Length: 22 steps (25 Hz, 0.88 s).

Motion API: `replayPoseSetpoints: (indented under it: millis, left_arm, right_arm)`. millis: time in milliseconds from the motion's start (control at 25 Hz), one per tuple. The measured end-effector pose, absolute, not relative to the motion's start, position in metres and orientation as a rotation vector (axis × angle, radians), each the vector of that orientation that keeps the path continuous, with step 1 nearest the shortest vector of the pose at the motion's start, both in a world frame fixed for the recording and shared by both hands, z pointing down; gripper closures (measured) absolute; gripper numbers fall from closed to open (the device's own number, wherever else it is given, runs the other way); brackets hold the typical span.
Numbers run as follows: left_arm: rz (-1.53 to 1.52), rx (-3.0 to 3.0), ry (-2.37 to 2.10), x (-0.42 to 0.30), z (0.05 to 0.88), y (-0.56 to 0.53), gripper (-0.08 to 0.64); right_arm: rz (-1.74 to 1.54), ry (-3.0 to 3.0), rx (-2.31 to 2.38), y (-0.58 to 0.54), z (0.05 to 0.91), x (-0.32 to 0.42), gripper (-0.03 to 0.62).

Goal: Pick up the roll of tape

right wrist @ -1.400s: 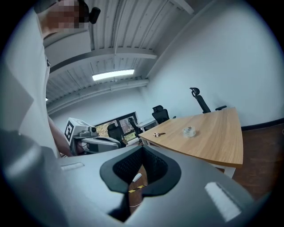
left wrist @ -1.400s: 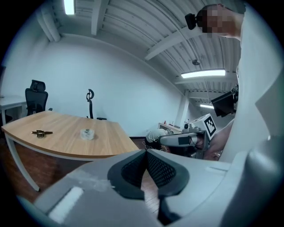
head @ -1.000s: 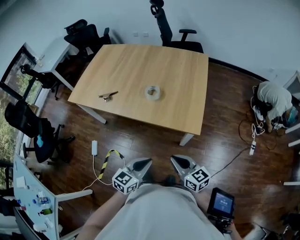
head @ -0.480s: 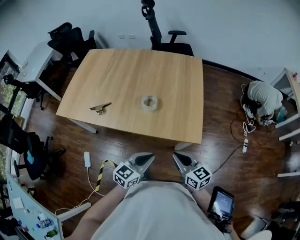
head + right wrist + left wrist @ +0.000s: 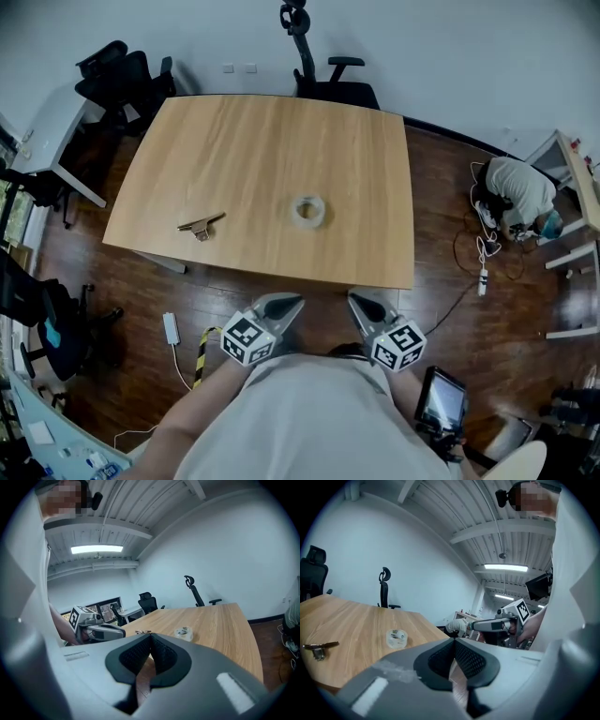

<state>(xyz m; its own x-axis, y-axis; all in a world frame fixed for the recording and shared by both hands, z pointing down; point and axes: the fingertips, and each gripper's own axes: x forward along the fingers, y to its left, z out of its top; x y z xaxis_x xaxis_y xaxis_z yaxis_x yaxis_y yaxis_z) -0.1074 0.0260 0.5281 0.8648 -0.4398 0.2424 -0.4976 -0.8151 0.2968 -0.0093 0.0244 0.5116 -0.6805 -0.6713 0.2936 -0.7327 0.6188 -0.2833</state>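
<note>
Plainly the step in hand is the approach: nothing is gripped yet, and the roll of tape (image 5: 307, 210) lies flat on the wooden table (image 5: 262, 141), about midway along it and somewhat nearer the near edge than the far one. It is a clear, pale roll standing alone; a metal binder clip (image 5: 202, 226) lies on the same table toward its left side, well apart from the roll.

Both tools are held off the table, just beyond its near edge and over the floor, close to the person's body. The left gripper (image 5: 286, 305) has its jaws pressed together with nothing between them, as its own view shows, pad against pad. The right gripper (image 5: 360, 303) looks the same, its pads meeting at the tip and holding nothing. Each points toward the table and slightly downward.

As I judge it, the next move calls for one gripper, either being about equally placed, to be carried in over the table's near edge toward the roll. Its jaws must part wide enough to take the roll across its width or over one wall of the ring, then come down and close on it before any lift.
</note>
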Motion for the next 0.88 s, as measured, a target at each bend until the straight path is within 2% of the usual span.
replayPoseSetpoints:
  millis: [600,880]
  left_arm:
    - [0.259,2.635,-0.78,-0.148,0.539,-0.006,0.555]
    - [0.319,2.602,-0.794,-0.141,0.545,-0.031,0.555]
  right_arm:
    - [0.601,-2.68,1.125,-0.014,0.521,-0.04,0.586]
    - [0.613,-2.707,1.088,-0.049,0.519,-0.036,0.586]
